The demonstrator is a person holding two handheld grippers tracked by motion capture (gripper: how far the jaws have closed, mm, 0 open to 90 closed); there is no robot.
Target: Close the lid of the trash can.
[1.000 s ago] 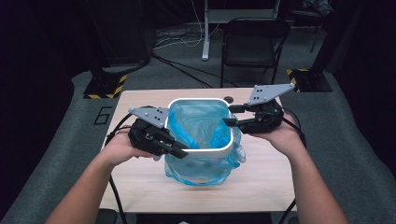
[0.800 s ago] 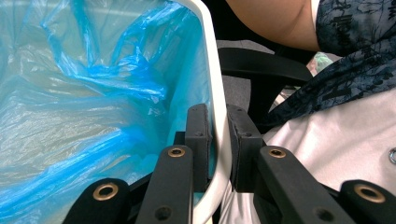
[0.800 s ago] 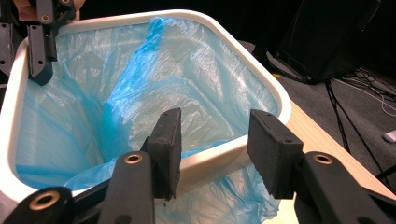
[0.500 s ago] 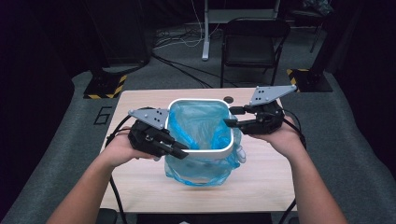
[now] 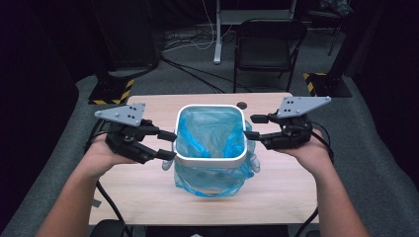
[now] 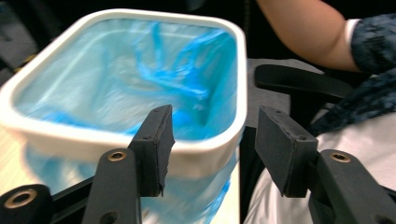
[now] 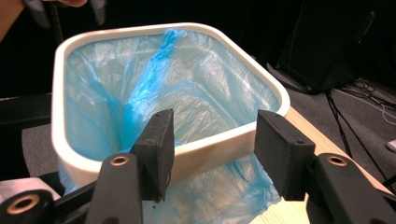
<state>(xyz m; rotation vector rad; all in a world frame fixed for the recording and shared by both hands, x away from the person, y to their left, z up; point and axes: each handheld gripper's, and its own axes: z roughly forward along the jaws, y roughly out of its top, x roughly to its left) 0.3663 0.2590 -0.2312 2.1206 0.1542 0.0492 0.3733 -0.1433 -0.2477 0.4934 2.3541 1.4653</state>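
A white bin point(image 5: 211, 160) lined with a blue bag point(image 5: 210, 133) is seen at the middle of the table point(image 5: 148, 197), between the two grippers. The left gripper point(image 5: 168, 144), its jaws just opened and spread, is held beside the bin's left rim, clear of it. The right gripper point(image 5: 252, 127) is spread at the right rim, nothing pinched.

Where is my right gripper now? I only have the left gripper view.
Observer: In the high view, the right gripper is at the right side of the white rim. Its jaws have just been opening, with nothing between them.
Operator: Does the bag hang outside there?
Observer: Yes, the blue bag bulges out below the rim on that side.
Operator: Anything beyond the bin?
Observer: A black chair stands on the floor past the table.
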